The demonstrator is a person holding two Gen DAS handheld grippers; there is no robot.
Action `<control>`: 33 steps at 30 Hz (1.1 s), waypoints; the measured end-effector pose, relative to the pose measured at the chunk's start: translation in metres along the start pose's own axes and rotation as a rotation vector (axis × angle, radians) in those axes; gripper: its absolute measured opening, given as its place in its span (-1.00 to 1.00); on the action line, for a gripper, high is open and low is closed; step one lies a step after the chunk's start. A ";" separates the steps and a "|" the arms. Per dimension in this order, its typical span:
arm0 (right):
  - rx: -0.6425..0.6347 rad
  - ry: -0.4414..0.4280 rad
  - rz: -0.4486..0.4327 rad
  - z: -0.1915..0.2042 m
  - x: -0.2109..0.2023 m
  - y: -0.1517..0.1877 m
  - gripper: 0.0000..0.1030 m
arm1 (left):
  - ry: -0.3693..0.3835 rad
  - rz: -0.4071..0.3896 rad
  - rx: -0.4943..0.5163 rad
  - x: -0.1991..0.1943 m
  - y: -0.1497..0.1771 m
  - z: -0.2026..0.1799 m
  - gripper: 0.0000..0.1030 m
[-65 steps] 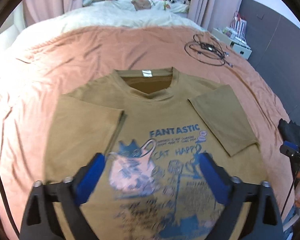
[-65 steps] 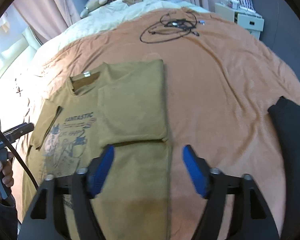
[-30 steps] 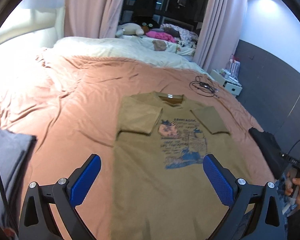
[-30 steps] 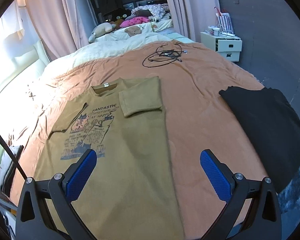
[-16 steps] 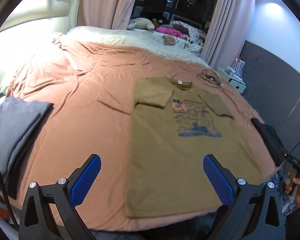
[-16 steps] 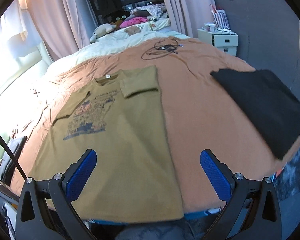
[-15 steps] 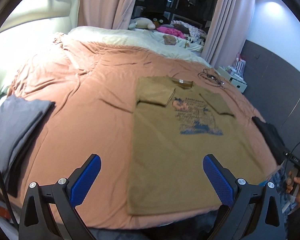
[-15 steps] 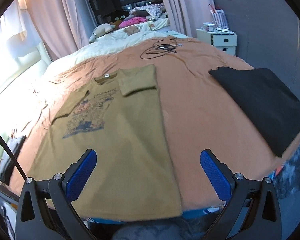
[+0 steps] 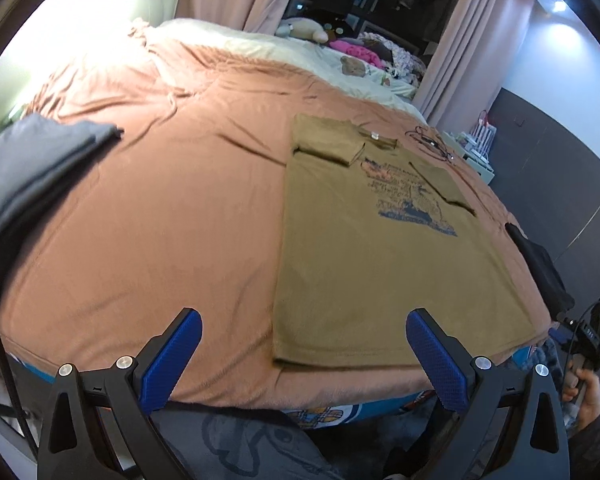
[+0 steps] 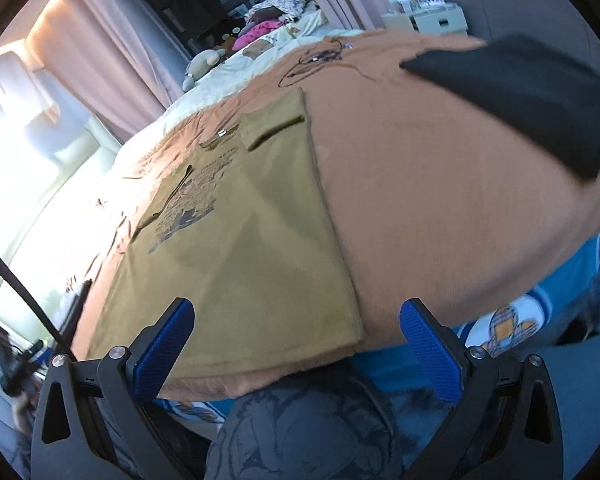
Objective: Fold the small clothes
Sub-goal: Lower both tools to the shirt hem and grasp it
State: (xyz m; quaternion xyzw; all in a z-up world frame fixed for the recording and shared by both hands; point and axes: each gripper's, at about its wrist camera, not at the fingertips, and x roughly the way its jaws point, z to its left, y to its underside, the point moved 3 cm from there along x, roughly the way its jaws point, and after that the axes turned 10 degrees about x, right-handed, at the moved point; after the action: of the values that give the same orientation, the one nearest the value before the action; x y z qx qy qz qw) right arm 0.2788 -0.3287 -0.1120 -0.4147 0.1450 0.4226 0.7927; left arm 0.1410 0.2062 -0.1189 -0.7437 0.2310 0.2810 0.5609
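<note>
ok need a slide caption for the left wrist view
Open left gripper near the hem of an olive t-shirt, sleeves folded in, on a bedspread.

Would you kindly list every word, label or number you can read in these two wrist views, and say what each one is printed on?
None can be read.
Olive T-shirt: blue chest print has lines of lettering, too small and blurred to read.
White neck tag: too small to read.
Right wrist view: the same print is blurred.
Patterned sheet at the bed's edge: only shapes, no legible text.
</note>
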 end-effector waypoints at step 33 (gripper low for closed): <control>0.232 -0.133 -0.004 -0.045 0.037 -0.018 -0.28 | 0.210 0.148 -0.294 0.060 0.044 0.025 0.13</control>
State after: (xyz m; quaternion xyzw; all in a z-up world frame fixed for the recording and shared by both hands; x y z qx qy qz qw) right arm 0.3207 -0.3486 -0.1519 -0.2918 0.1393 0.4281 0.8439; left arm 0.1526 0.2169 -0.1958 -0.8238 0.2988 0.2731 0.3967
